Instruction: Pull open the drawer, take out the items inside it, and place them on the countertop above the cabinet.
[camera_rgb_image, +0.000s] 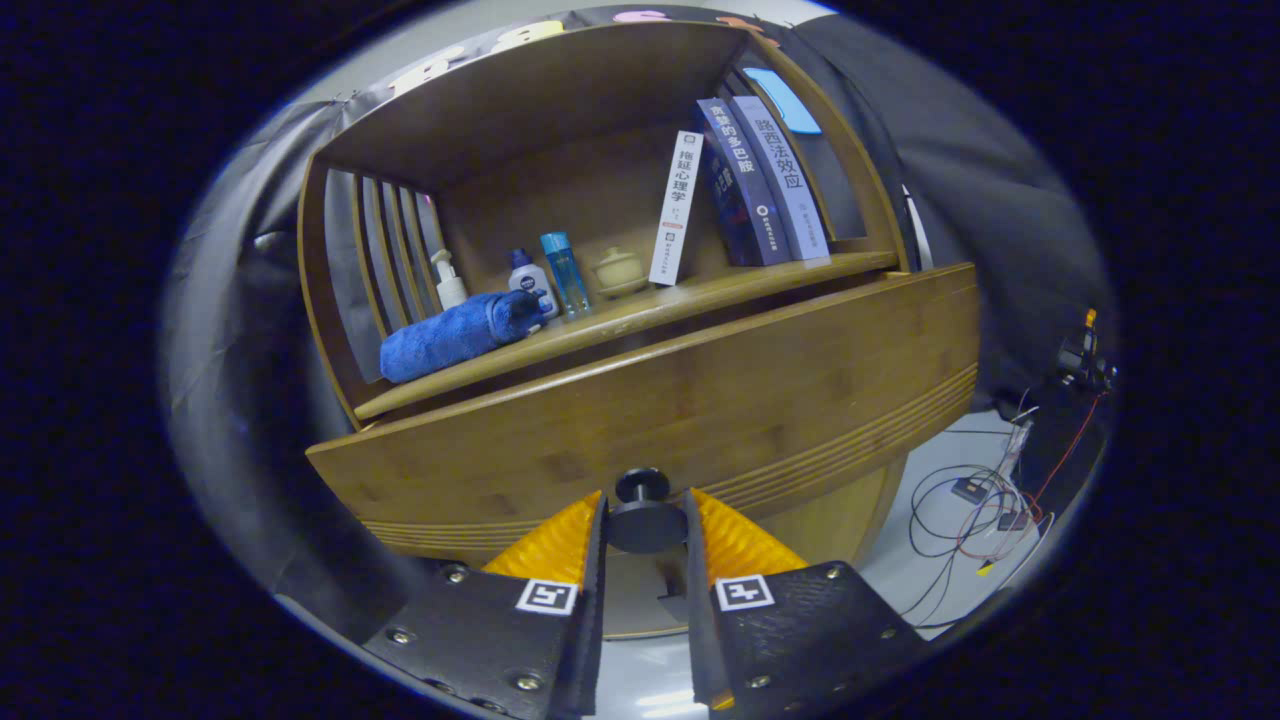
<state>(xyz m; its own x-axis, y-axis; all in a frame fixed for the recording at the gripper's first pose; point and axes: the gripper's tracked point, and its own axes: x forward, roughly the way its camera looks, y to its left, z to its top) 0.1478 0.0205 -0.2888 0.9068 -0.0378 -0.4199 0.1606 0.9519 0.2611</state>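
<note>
The tool (645, 520) is clenched on the drawer's round knob (643, 505), and a crooked pull could slip the fingers off.

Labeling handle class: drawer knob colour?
Black, clearest in the gripper view: the drawer knob sits between the tongs.

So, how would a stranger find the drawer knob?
Start at the wooden cabinet under the shelf with books. On its wide drawer front, low in the middle, sits the knob, between the gripper fingers. It is the only dark round thing there.
</note>
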